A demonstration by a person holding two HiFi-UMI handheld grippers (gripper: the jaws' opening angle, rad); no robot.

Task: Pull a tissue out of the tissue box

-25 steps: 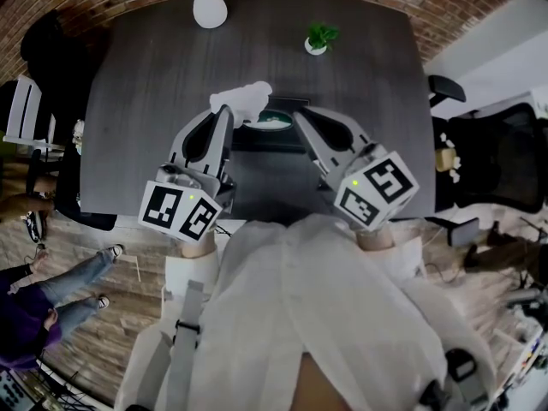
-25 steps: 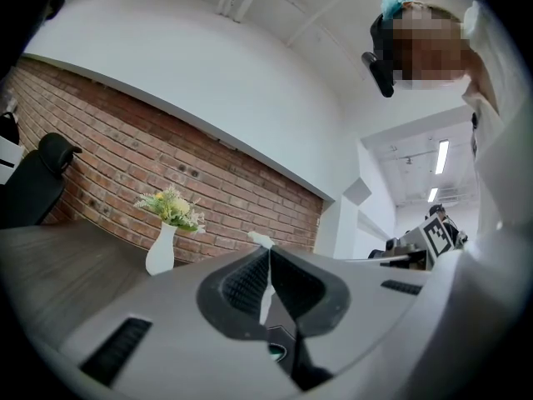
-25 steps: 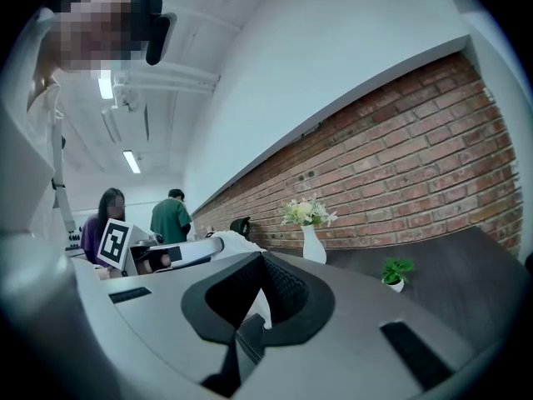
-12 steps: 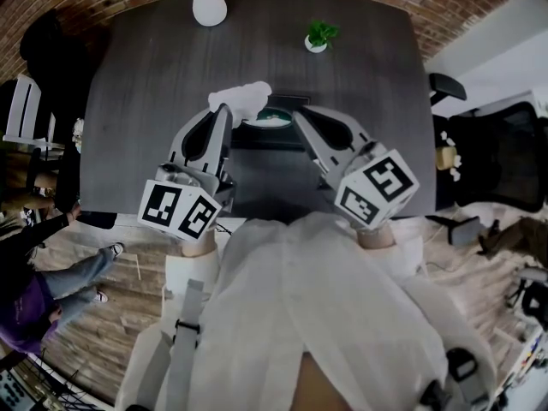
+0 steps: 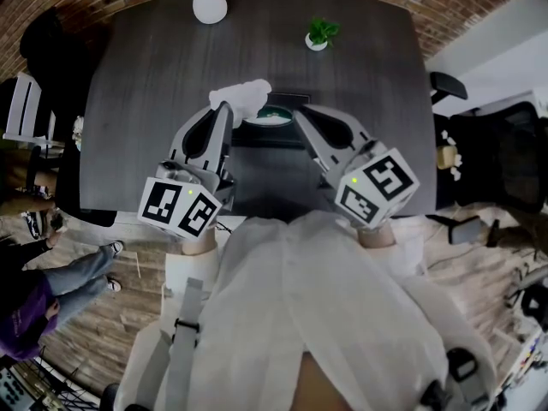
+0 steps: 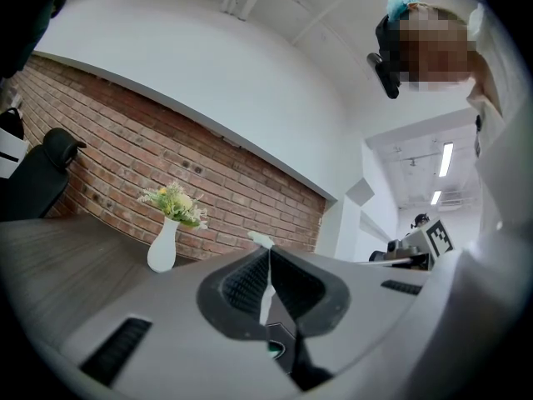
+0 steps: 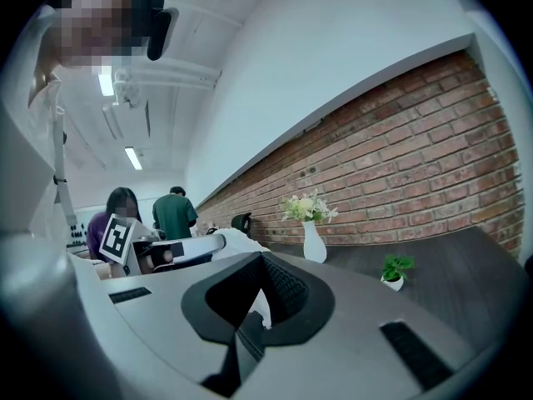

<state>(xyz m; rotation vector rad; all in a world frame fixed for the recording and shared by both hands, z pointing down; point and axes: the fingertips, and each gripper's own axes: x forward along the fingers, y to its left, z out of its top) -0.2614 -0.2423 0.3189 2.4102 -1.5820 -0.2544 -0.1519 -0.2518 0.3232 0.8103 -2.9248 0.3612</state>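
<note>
A dark tissue box lies on the dark table, with white tissue showing in its top opening. My left gripper is shut on a pulled-out white tissue, held just left of and above the box. In the left gripper view the tissue pokes out past the closed pads of the left gripper. My right gripper hovers at the box's right end, and its jaws look shut. A white patch shows low between its pads; what it is cannot be told.
A white vase with flowers stands at the table's far edge and a small potted plant sits to the far right. Office chairs stand to the right. People are on the floor at the left. A brick wall is behind.
Both grippers and the tissue hold still. Only the people at the left of the head view have shifted.
</note>
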